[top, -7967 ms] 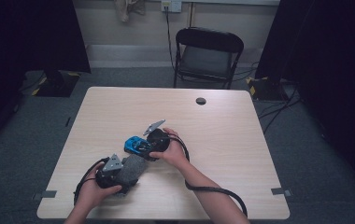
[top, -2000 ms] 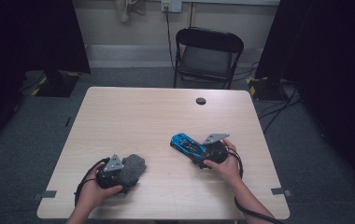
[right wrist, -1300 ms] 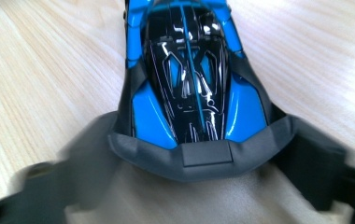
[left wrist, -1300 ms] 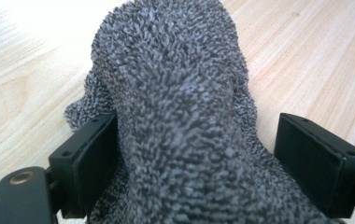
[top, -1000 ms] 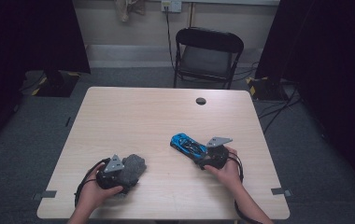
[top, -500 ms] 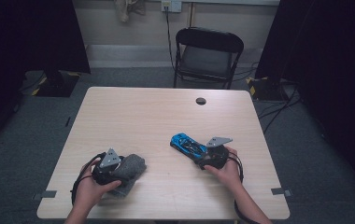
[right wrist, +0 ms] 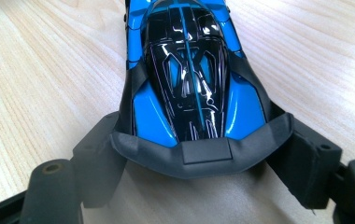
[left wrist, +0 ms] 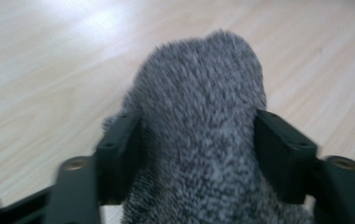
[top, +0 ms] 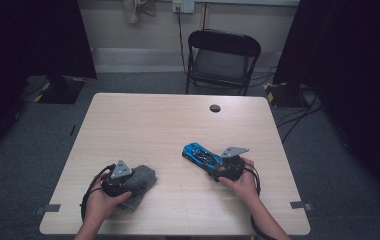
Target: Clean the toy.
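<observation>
A grey fuzzy cloth [top: 144, 180] lies bunched near the table's front left. My left gripper [top: 129, 181] is on it, and its jaws have just been closing. In the left gripper view the cloth [left wrist: 199, 107] bulges up between the two black fingers [left wrist: 119, 154], which press on both of its sides. At the front right a blue and black toy car [top: 199, 153] rests on the table. My right gripper [top: 214, 166] holds its rear end. In the right gripper view the car [right wrist: 185, 70] points away and the jaws clamp the dark rear spoiler.
The light wooden table [top: 168, 125] has a small round black disc [top: 215, 108] near its far edge. A black folding chair [top: 221, 59] stands just beyond that edge. Cables trail from both grippers toward the front edge.
The left hand has shifted slightly over the cloth and back, and the cloth is now pinched between its jaws. The right hand and the car have stayed still.
</observation>
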### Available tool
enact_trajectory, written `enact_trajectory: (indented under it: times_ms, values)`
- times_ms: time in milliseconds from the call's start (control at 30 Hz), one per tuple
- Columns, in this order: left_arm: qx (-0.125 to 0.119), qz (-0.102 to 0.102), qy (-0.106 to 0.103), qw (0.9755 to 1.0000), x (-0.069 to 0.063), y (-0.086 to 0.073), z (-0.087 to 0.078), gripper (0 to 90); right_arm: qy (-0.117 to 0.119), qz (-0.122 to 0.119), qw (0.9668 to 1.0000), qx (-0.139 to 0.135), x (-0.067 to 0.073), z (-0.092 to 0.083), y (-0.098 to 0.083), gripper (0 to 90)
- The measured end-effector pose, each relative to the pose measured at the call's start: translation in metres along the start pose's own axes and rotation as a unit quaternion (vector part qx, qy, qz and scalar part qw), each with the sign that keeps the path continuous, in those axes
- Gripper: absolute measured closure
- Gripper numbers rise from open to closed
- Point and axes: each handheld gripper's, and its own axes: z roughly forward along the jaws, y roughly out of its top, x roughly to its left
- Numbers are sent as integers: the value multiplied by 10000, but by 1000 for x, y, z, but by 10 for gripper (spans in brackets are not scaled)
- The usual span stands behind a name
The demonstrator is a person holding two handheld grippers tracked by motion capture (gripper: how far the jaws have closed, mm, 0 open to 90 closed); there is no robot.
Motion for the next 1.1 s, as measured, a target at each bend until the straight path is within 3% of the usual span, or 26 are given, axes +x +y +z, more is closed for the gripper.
enact_trajectory:
  times_ms: [67,300,400,500,567,633,700,800,833,1100]
  values:
    - [55,-102,-6,9999,-1,-1,2,349,-2,1,10000,0,0,0,0,246]
    - [125,94,21,9999,-4,-3,5,363,-2,0,10000,1,0,0,0,245]
    - [148,189,-112,9996,-5,-2,3,513,-2,-1,10000,-1,0,0,0,245]
    - [257,148,-217,9993,-5,2,1,652,-2,-2,10000,-1,0,0,0,245]
    - [316,3,-303,9990,-4,5,0,678,-2,-2,10000,0,0,0,0,245]
    - [215,-73,-378,9990,-5,8,-2,693,-3,2,10000,0,0,0,0,245]
    - [59,-63,-418,9991,-7,16,-4,698,-3,2,10000,0,0,0,0,245]
    - [-118,-175,-641,9977,-12,28,-4,699,-2,0,10000,0,0,0,0,245]
    - [-168,-111,-682,9975,-15,34,-1,699,-2,0,10000,1,0,0,0,245]
    - [-342,-49,-938,9950,-33,70,37,697,-1,-1,10000,0,0,0,0,245]
